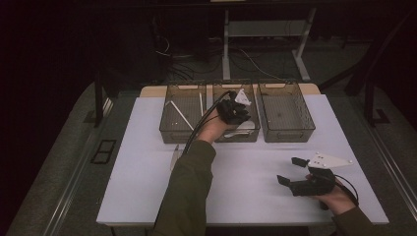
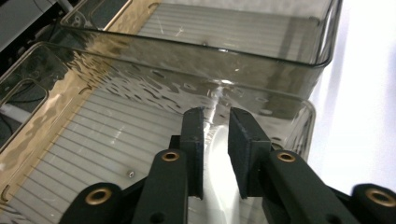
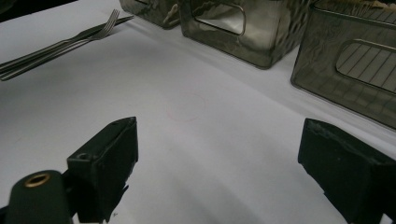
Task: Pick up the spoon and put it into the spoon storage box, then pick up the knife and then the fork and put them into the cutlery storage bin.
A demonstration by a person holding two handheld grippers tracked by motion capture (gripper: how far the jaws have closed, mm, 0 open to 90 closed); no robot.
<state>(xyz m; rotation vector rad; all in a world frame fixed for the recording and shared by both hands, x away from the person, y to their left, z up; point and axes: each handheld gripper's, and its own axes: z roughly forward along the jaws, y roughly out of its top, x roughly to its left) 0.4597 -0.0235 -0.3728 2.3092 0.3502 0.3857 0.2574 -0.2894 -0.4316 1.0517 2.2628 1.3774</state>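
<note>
Left gripper (image 1: 235, 111) hangs over the middle bin (image 2: 299, 105), jaws narrowly apart around a pale utensil (image 2: 215, 158); widen fully, then lift straight up. Right gripper (image 1: 294, 173) waits wide open.

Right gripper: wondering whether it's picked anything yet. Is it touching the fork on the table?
Apart. In the right gripper view, the right gripper's open jaws stand over bare table, the fork lying far off.
</note>
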